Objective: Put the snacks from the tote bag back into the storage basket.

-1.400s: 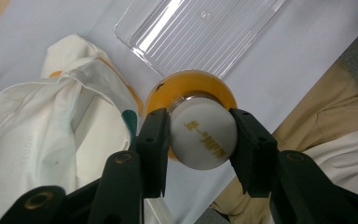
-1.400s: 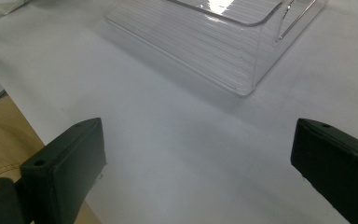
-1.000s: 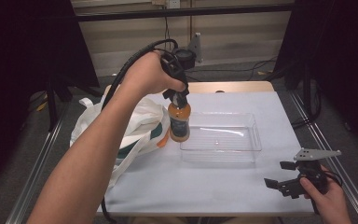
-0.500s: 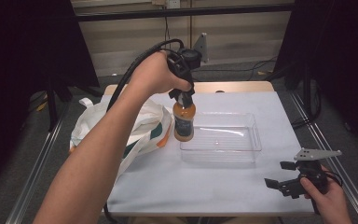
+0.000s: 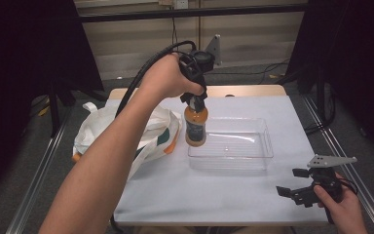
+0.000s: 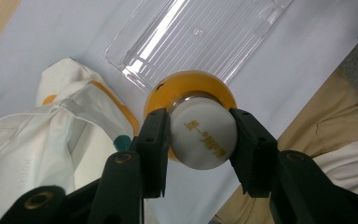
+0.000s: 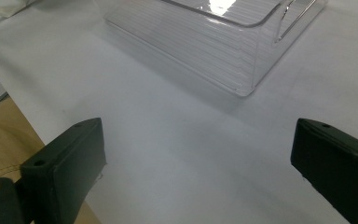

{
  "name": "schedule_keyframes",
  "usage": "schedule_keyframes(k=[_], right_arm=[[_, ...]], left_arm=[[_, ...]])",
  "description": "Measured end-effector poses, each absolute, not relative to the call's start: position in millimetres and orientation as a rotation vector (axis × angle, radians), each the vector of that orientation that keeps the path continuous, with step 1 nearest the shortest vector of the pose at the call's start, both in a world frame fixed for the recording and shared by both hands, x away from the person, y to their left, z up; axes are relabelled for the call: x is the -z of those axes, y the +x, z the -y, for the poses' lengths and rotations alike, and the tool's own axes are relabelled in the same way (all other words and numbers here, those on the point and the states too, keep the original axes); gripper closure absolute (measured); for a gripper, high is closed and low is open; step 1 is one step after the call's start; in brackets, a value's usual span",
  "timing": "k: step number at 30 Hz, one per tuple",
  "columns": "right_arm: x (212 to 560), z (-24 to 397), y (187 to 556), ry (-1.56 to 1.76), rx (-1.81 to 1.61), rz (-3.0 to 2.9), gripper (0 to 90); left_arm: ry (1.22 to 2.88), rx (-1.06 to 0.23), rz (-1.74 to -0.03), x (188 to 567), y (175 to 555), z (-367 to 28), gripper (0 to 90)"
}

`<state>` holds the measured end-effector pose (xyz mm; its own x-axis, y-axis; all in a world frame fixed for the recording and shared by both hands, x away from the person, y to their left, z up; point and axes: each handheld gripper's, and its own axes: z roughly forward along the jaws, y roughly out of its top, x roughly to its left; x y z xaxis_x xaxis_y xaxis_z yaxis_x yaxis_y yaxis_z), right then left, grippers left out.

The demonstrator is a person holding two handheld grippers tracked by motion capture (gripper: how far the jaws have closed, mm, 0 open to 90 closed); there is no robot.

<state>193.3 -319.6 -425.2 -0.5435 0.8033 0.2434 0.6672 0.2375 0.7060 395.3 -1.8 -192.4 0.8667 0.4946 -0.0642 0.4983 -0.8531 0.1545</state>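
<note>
Here, left gripper clamps bottle by its cap, above tray's left edge, likely to set inside | right gripper open, idle near right

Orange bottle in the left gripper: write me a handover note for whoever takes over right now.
Left gripper: shut on the white cap of the orange bottle, held upright in the air at the left end of the clear tray.
Right gripper: open, holding nothing, low at the table's near right corner.
White bag: lying left of the tray.
Done: bottle lifted.
Left: probably set it in the tray, which looks unfilled, then release.
</note>
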Motion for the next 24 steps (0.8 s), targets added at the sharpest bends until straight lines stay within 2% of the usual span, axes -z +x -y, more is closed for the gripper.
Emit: schedule_keyframes(k=[24], right_arm=[[424.5,321.8,192.3,1.4,-1.203,-2.32,2.6]], left_arm=[[2.893,0.05,-0.728,215.7,394.5,18.3,59.2]])
